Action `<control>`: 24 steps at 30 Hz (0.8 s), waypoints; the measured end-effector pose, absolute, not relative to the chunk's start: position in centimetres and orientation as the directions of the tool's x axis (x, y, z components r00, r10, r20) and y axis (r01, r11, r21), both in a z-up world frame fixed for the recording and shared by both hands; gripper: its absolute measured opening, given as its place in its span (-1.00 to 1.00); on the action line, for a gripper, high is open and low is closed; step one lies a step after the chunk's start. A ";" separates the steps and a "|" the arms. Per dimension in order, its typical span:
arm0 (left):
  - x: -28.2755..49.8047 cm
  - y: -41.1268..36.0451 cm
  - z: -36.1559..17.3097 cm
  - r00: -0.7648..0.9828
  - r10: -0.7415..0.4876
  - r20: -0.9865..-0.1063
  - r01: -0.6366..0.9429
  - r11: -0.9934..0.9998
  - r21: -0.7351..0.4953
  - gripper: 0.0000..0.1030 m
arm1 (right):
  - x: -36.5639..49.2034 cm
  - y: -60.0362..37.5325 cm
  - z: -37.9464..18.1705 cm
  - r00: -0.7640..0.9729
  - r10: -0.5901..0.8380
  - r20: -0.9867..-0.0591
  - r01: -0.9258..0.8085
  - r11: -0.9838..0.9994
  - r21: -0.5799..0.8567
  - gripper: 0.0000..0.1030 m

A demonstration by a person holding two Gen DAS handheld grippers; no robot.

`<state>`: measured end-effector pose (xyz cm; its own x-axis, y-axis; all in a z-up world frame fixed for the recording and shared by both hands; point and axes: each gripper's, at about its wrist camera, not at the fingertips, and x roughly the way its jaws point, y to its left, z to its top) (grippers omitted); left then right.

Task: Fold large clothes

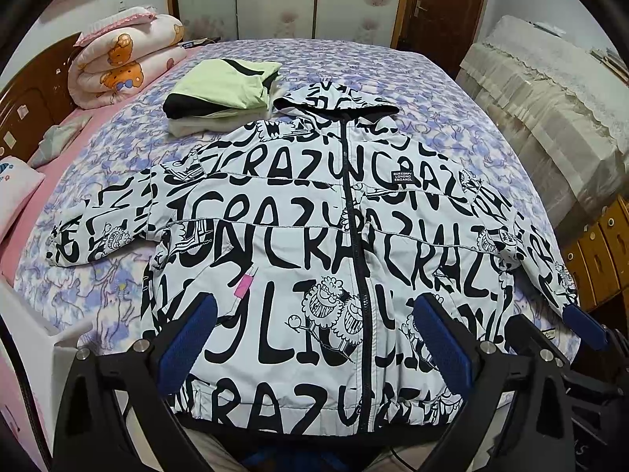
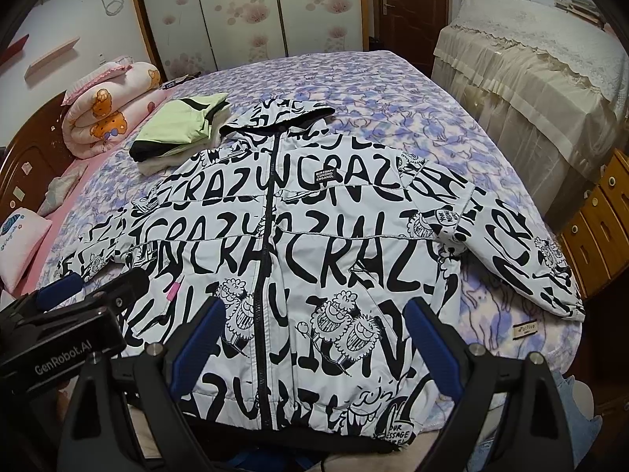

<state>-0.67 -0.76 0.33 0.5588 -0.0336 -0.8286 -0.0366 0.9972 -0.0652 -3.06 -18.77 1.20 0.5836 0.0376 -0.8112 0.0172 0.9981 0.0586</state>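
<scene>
- The jacket (image 1: 314, 236) lies face up and spread flat on the bed (image 1: 452, 110), zipped shut, with its hem at the near edge right under both grippers and its hood at the far end.
- Its long axis follows the zipper (image 1: 348, 204), running straight away from the person; the sleeves stretch out to either side across that axis.
- The left gripper (image 1: 314, 338) hovers over the lower front with its fingers spread wide and nothing between them; the zipper passes just right of its middle.
- The right gripper (image 2: 314, 338) hangs just beside it, also spread and empty, over the right half of the lower front, with the zipper toward its left finger.
- The left sleeve (image 1: 98, 232) lies nearer the left gripper, the right sleeve (image 2: 523, 251) nearer the right one; each sits outward and farther up the bed than its gripper.
- A likely first fold brings a sleeve and side panel in toward the zipper, so each gripper would need to travel outward and forward to reach its own side.
- A stack of folded clothes (image 1: 224, 94) sits beside the hood on the left, touching or nearly touching the shoulder; folding there could nudge it.
</scene>
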 end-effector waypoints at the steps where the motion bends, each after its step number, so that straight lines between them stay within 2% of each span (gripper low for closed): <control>1: -0.7 -0.8 0.3 0.558 -0.033 -0.829 -0.037 0.997 -0.064 0.90 | -3.1 -18.9 1.1 0.583 0.037 -0.812 0.018 0.998 0.059 0.81; 24: -0.9 -0.7 0.3 0.543 -0.032 -0.839 -0.034 0.998 -0.060 0.90 | -3.0 -18.7 1.1 0.580 0.052 -0.813 0.014 0.997 0.075 0.81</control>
